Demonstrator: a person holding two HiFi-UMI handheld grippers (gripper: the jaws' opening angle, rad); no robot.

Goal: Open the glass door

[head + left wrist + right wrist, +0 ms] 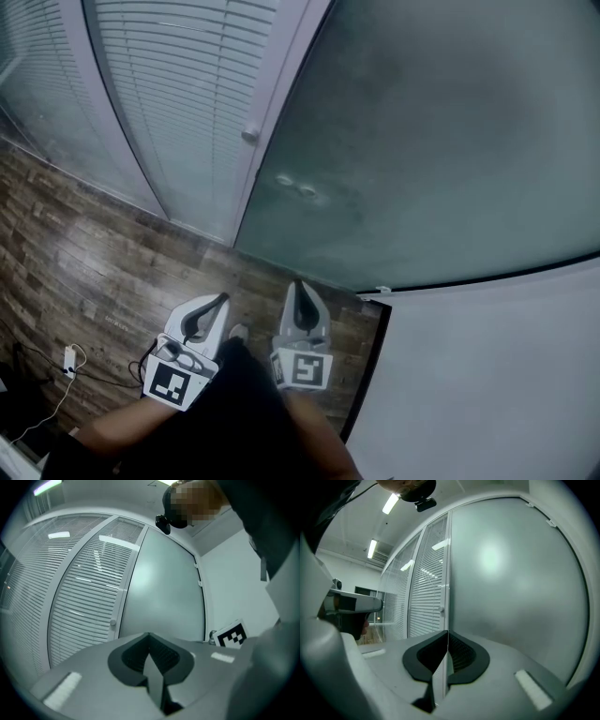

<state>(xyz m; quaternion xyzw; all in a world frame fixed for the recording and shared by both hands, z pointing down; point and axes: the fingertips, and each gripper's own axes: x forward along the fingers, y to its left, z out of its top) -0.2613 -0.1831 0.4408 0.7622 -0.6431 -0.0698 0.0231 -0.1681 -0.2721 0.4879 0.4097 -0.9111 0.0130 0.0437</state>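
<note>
The frosted glass door [441, 141] fills the upper right of the head view; it also shows as a pale pane in the left gripper view [164, 588] and in the right gripper view [515, 583]. A small round knob [249, 135] sits on the white frame at the door's left edge. My left gripper [221, 298] and right gripper [298, 284] hang side by side below the door's bottom edge, both pointing toward it and apart from it. Both are shut with nothing between the jaws.
White blinds behind glass panels [178, 84] stand left of the door. A white wall [487, 375] with a dark edge is at the lower right. Wood-pattern floor [84, 262] lies below, with a white cable and plug [69, 358] at the lower left.
</note>
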